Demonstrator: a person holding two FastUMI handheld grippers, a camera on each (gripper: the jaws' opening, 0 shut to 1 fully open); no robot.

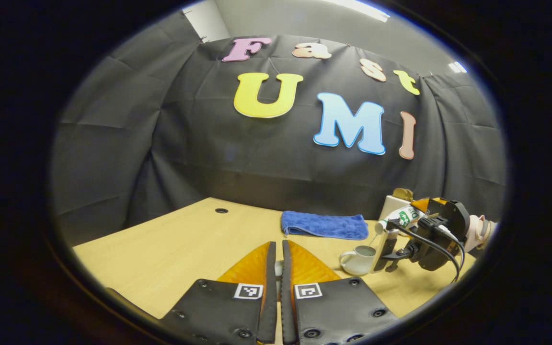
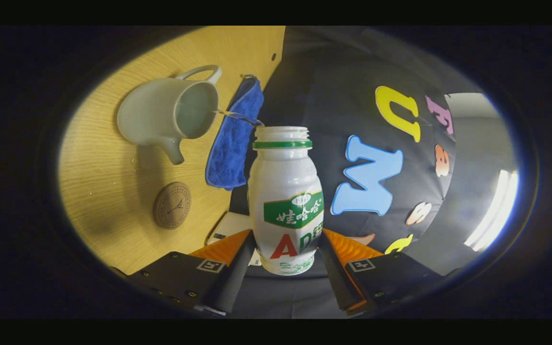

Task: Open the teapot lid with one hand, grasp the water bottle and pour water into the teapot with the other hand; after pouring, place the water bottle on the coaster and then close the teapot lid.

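Note:
The white teapot [image 2: 168,112] stands on the wooden table with no lid on it, its mouth showing water inside. My right gripper [image 2: 285,239] is shut on the white water bottle [image 2: 285,191], which is uncapped and tipped toward the pot. A thin stream of water runs from its mouth into the pot. From the left gripper view, the teapot [image 1: 358,260] sits at right with the tilted bottle [image 1: 400,216] above it in the right gripper [image 1: 396,225]. My left gripper [image 1: 276,247] is shut on a pale sliver, apparently the teapot lid [image 1: 279,268], mostly hidden.
A round brown coaster [image 2: 172,205] lies on the table beside the teapot. A folded blue cloth [image 1: 325,225] lies near the back edge. A white box [image 1: 393,203] stands behind the bottle. A hand [image 1: 479,230] holds the right gripper. A cable hole [image 1: 221,210] marks the tabletop.

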